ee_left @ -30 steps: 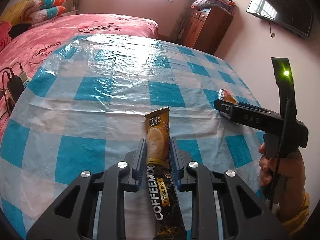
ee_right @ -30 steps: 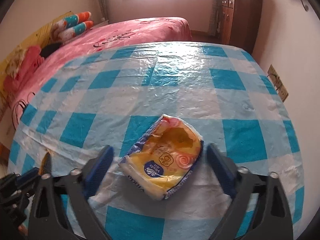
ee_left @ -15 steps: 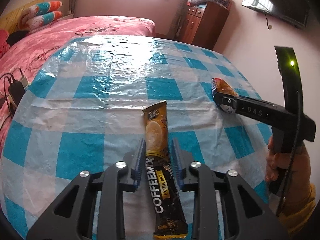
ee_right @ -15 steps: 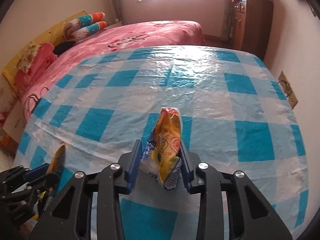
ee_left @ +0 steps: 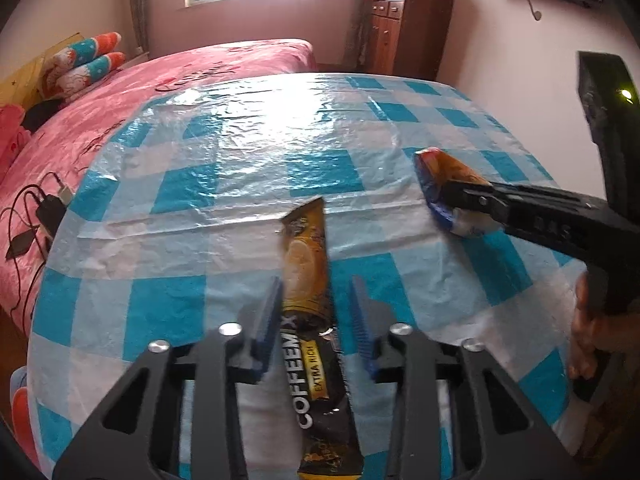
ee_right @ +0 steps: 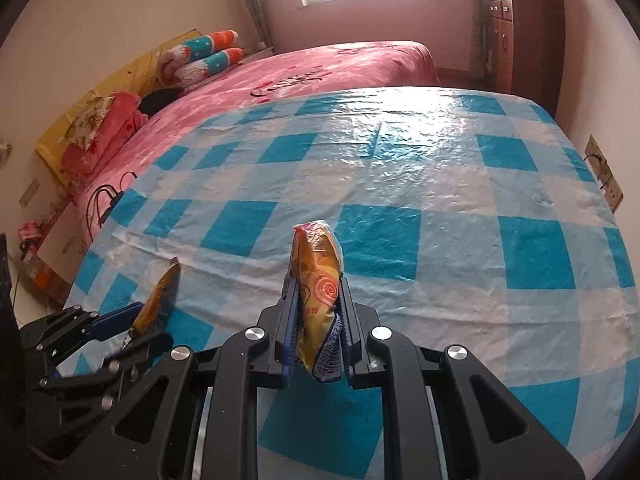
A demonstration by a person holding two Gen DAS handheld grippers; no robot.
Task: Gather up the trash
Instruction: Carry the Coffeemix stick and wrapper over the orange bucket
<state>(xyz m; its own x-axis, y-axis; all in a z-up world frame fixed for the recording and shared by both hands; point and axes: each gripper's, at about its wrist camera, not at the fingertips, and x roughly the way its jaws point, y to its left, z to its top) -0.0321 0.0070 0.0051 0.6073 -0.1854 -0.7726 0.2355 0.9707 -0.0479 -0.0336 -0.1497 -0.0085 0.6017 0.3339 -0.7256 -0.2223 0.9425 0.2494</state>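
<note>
With the right gripper (ee_right: 316, 330) clamping the crumpled yellow plastic wrapper (ee_right: 318, 280), the left gripper (ee_left: 316, 320) has just been closing on the long gold-and-black coffee sachet (ee_left: 310, 292), whose slick film could slip free.

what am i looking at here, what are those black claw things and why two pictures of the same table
Those claws are hand-held grabbing tools, one in each of a person's hands, each with a camera looking along its two fingers, so you get two views of one table with a blue checked plastic tablecloth. The left tool has a Coffeemix sachet between its fingers; its right pad looks slightly clear of it. The right tool is clamped shut on a crumpled yellow snack wrapper, having just closed on it. Each tool shows at the edge of the other's picture. A pink bed stands behind.
</note>
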